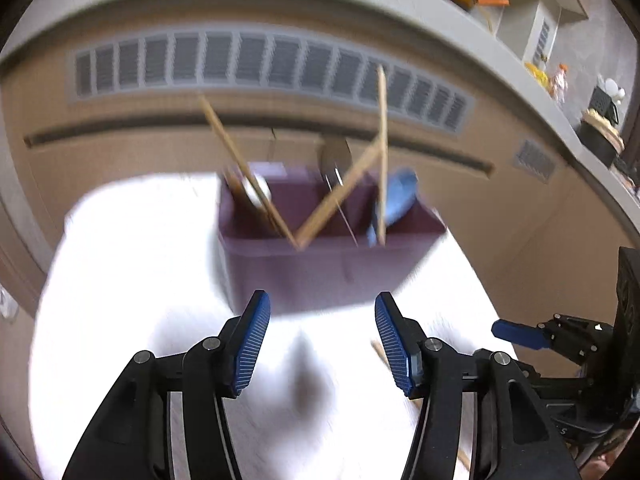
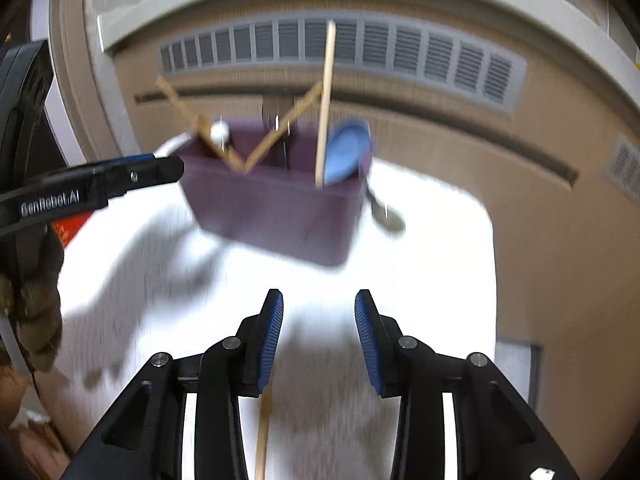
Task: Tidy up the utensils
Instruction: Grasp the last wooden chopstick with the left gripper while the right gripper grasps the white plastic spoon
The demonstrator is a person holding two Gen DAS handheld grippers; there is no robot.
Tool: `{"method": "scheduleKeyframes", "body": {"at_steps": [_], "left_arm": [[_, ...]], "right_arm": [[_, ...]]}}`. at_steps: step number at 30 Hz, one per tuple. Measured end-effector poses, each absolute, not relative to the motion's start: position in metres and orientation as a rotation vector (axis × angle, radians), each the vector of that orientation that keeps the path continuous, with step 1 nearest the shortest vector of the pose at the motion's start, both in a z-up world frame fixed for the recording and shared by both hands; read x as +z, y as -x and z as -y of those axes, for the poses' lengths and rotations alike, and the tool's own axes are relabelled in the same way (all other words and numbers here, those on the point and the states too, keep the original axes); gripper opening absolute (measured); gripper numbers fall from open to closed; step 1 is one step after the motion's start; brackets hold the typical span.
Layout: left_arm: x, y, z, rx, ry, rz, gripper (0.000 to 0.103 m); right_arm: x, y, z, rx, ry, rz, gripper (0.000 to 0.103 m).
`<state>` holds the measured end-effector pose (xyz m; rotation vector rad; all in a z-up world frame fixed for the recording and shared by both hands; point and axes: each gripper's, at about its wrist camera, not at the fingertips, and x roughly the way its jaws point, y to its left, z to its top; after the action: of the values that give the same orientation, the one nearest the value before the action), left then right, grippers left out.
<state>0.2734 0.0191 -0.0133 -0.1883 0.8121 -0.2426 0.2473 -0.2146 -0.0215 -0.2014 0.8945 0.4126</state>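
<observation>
A purple utensil bin stands on a white table. It holds several wooden chopsticks, a blue spoon, a white spoon and a metal utensil. My left gripper is open and empty in front of the bin; it also shows in the right wrist view. My right gripper is open and empty, above a wooden chopstick lying on the table. That chopstick also shows in the left wrist view.
A metal spoon lies on the table just right of the bin. The white table ends close behind the bin, before a tan wall with a grey vent. A counter with clutter runs to the right.
</observation>
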Motion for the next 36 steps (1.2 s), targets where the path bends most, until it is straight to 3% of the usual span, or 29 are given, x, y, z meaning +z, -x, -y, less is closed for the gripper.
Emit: {"method": "scheduleKeyframes", "body": {"at_steps": [8,13,20,22,26,36], "left_arm": [[-0.054,-0.257,0.013,-0.246,0.195,-0.980,0.057],[-0.063,-0.246,0.024,-0.238,0.189,-1.006,0.065],[-0.066,-0.238,0.029,-0.245,0.180,-1.023,0.065],[-0.068,-0.239,0.030,-0.239,0.185,-1.031,0.065],[-0.071,-0.241,0.033,-0.249,0.217,-1.060,0.065],[-0.074,-0.259,0.078,-0.325,0.181,-1.132,0.062]], "right_arm": [[-0.060,-0.183,0.239,0.416,0.206,-1.072,0.035],[-0.074,-0.153,0.250,0.416,0.187,-1.137,0.035],[-0.089,-0.130,0.250,0.396,0.161,-1.181,0.033],[-0.088,-0.124,0.249,0.384,0.185,-1.169,0.029],[-0.087,-0.114,0.246,0.391,0.210,-1.153,0.010],[-0.061,-0.146,0.248,0.418,0.062,-0.997,0.010]]}}
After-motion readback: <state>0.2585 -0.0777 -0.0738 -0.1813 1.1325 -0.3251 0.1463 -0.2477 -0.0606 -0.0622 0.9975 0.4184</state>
